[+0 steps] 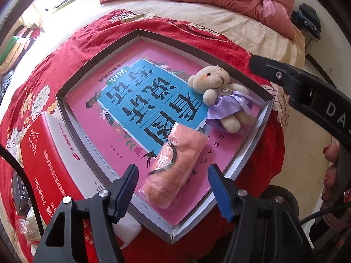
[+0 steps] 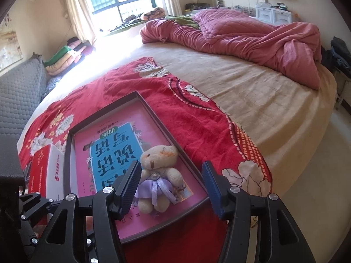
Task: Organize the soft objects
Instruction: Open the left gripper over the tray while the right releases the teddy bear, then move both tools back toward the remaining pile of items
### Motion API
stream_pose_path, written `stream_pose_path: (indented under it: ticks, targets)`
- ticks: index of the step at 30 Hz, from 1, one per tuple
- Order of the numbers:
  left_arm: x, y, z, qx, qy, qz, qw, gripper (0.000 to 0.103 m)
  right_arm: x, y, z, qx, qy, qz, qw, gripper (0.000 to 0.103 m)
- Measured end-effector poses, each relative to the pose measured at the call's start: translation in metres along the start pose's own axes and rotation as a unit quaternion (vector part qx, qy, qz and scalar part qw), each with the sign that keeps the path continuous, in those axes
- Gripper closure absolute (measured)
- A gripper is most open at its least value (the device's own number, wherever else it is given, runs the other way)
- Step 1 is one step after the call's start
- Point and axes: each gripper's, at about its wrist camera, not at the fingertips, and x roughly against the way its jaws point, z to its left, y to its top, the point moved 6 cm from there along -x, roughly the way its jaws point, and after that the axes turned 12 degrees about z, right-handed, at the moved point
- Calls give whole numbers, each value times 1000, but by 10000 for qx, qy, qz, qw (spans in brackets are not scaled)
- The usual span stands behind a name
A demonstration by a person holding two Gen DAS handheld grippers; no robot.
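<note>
Rumpled red bedspread [image 1: 197, 37], plush bear [image 1: 221, 92]

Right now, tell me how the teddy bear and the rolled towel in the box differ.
The teddy bear is cream plush in a purple satin dress, while the rolled towel is plain peach-orange and wrapped in clear plastic. The bear has a head and limbs; the towel is a simple roll with a dark cord across it. The bear lies near the box's right wall, the towel nearer the left-hand camera. Both rest on the pink book in the box, and neither is gripped.

Black claw [image 1: 173, 188], blue ribbed pads [image 1: 219, 190]
</note>
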Motion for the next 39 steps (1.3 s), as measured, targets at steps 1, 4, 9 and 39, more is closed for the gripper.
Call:
stream_pose_path:
  ticks: [1, 4, 9, 39]
  targets:
    - [4, -1, 1, 17, -46, -52, 10000, 38, 5, 2, -2, -56, -88, -102, 9999, 42]
    - [16, -7, 8, 128, -177, -238, 9995, 36, 20, 9, -7, -168, -184, -433, 9988, 32]
    - [44, -17, 23, 378, -419, -609, 9965, 28, 39, 16, -1, -200, -80, -763, 9969, 29]
    - [146, -142, 188, 2297, -338, -1637, 9588, 16, 101, -6, 167, 1817, 555, -876, 9779, 26]
